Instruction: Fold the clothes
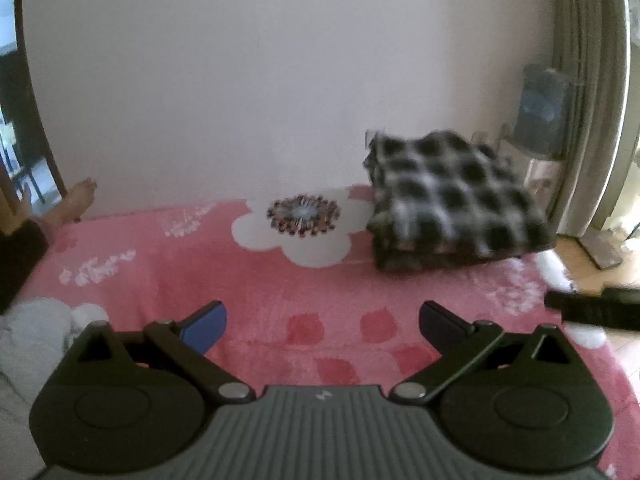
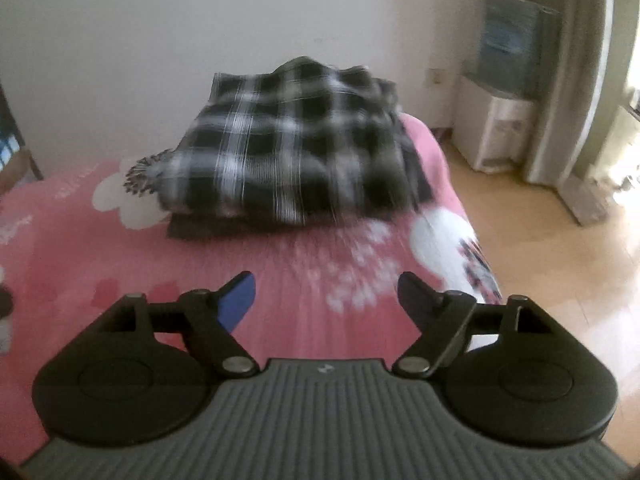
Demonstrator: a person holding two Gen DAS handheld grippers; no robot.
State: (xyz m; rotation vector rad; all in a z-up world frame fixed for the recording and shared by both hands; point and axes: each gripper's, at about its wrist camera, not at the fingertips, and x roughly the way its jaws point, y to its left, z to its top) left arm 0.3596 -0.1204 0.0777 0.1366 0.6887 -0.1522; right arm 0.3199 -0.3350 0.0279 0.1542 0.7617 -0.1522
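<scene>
Both sets of tongs sit closest to the lens: left tongs [image 1: 322, 326] w/ jaws wide apart, nothing between them, hovering over pink bedspread; right tongs [image 2: 326, 298] likewise spread, empty, aimed down toward the folded plaid garment [image 2: 296, 140]. That black-and-white checked piece lies at the far right corner of the bed [image 2: 280, 280], up against the wall, already squared into a neat block and resting on a darker folded layer [image 2: 208, 230] beneath, so prob. a stack of finished items parked out of the way near the bed edge. Neither set of tongs touches it; both are apart from it. My read: this fold is done and the tongs are free for whatever comes next. Around it, the floral pink bedspread is bare in the middle, w/ white fluffy fabric [image 1: 36, 328] at the left edge, maybe the next item. Someone's bare foot [image 1: 76, 204] rests on the bed's far left. Beyond the right corner: a water dispenser [image 2: 500, 92], curtain, wood floor.
</scene>
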